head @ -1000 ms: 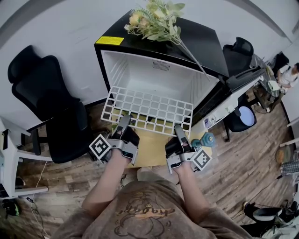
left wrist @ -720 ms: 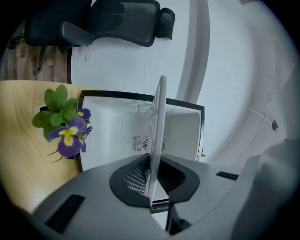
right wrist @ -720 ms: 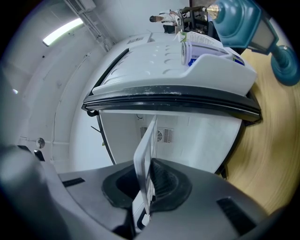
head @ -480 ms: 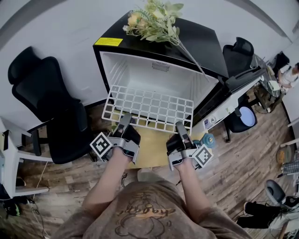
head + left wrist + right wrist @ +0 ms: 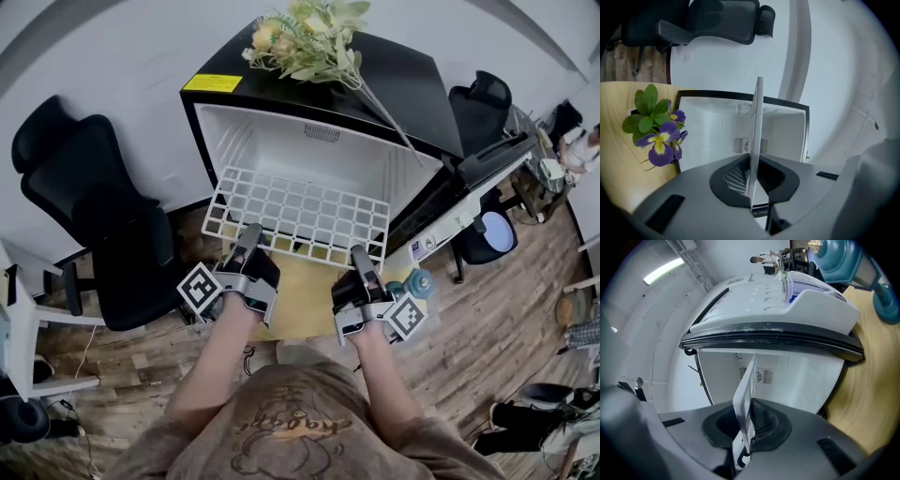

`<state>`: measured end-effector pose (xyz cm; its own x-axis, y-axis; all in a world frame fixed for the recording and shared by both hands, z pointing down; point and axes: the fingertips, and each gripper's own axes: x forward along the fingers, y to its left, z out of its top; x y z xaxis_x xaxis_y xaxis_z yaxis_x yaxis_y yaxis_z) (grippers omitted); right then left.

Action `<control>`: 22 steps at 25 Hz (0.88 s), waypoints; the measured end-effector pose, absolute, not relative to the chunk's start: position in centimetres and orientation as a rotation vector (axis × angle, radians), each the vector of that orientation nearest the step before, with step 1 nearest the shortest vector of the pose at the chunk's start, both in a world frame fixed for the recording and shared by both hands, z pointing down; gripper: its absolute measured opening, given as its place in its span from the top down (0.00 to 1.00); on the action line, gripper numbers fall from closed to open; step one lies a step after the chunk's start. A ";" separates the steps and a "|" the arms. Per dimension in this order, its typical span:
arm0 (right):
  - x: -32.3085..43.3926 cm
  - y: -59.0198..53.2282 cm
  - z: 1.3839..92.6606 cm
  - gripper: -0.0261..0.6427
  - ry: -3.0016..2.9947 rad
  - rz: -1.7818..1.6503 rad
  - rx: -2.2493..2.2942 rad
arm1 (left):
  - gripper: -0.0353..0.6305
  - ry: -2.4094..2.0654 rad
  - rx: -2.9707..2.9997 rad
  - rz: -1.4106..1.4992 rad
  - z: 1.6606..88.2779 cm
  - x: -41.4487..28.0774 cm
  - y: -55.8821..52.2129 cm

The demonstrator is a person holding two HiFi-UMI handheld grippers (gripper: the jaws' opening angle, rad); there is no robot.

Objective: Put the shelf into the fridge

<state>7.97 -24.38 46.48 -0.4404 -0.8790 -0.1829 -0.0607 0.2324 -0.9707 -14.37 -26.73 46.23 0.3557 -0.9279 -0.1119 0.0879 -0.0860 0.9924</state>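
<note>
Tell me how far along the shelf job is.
Done: the fridge has its door open, and the white wire shelf is lifted, roughly level, with its far edge at the opening. In hand: the left gripper and the right gripper each clamp the shelf's near edge. Left: sliding it fully inside, since most of it sticks out in front, then letting go.

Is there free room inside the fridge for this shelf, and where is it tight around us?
The fridge cavity looks bare behind the shelf, from back wall to side walls. The fridge top is free right of the flowers. Crowded: the open door flanks the right gripper, the black chair the left gripper.
</note>
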 end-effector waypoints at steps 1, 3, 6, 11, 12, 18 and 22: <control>8.0 -24.4 46.5 0.92 1.713 -1.297 -0.881 | 0.88 -0.833 1.382 -1.035 46.2 -14.4 -26.8; 8.0 -24.4 46.6 0.92 1.714 -1.296 -0.889 | 0.88 -0.829 1.383 -1.038 46.3 -14.3 -26.9; 8.2 -24.8 46.7 0.92 1.708 -1.293 -0.901 | 0.88 -0.823 1.382 -1.037 46.3 -14.2 -27.2; 8.4 -25.7 46.6 0.92 1.694 -1.290 -0.902 | 0.88 -0.821 1.375 -1.026 46.3 -14.1 -28.0; 8.4 -25.8 46.6 0.92 1.692 -1.290 -0.903 | 0.88 -0.820 1.377 -1.026 46.3 -14.0 -28.1; 8.6 -26.6 46.6 0.92 1.680 -1.289 -0.912 | 0.88 -0.820 1.380 -1.022 46.3 -13.9 -29.0; 8.7 -27.0 46.6 0.92 1.674 -1.299 -0.911 | 0.88 -0.825 1.375 -1.020 46.2 -13.8 -29.4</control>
<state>8.68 -27.00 46.62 -0.4103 -0.8967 -0.1659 -0.0617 0.2088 -0.9760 -13.82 -29.43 46.24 0.3693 -0.9235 -0.1035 0.0923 -0.0744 0.9930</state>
